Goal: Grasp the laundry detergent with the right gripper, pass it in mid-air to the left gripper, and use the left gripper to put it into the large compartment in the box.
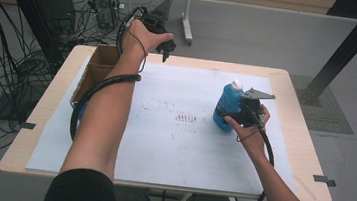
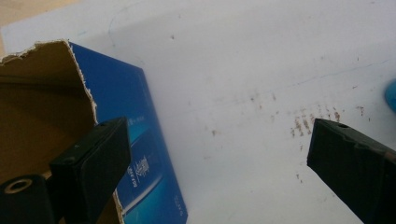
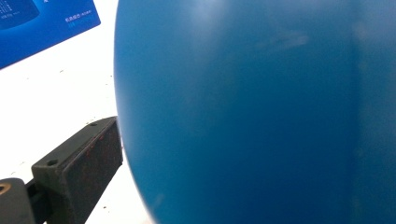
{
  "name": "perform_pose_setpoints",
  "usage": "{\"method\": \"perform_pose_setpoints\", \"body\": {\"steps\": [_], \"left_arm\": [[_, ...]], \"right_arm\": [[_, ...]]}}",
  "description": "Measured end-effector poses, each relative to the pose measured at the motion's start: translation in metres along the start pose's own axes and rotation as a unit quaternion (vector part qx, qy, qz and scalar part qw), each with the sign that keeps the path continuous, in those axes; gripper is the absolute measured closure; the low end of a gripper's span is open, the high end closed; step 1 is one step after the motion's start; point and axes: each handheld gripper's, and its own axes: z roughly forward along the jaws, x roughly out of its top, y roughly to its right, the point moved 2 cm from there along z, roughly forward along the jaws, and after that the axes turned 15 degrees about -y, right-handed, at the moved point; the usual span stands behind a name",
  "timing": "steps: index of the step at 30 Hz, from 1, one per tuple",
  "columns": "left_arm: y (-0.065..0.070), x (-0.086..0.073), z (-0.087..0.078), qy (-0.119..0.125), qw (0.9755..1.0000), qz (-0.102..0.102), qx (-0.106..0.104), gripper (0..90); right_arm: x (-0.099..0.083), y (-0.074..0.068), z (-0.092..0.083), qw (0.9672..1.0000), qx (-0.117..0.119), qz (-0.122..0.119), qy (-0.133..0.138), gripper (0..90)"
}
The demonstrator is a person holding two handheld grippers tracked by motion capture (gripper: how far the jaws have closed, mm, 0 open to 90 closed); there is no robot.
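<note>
A blue bottle (image 1: 226,104) with a white cap stands upright on the white mat (image 1: 177,145), right of centre. My right gripper (image 1: 227,117) is shut on its lower body. In the right gripper view the bottle (image 3: 252,107) sits very close, and the left finger (image 3: 81,165) presses against its side while the other finger is hidden. My left gripper (image 1: 166,53) is raised over the table's far edge, beside the open cardboard box (image 1: 97,67). In the left gripper view it (image 2: 219,133) stands open with nothing between the jaws, looking down on the box's blue side (image 2: 135,140).
The cardboard box sits at the mat's far left corner, and its blue printed side (image 3: 46,18) is also seen in the right gripper view. Brown specks mark the mat's middle (image 1: 185,117). Cables and black frame posts (image 1: 353,43) surround the wooden table (image 1: 306,159).
</note>
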Motion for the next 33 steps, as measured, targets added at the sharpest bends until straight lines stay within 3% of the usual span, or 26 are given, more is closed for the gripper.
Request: {"method": "perform_pose_setpoints", "body": {"steps": [33], "left_arm": [[0.0007, -0.001, -0.0041, 0.003, 1.0, 0.002, 0.0, 6.9]], "right_arm": [[-0.0001, 0.0003, -0.0015, 1.0, 0.001, -0.002, 0.001, 1.6]]}}
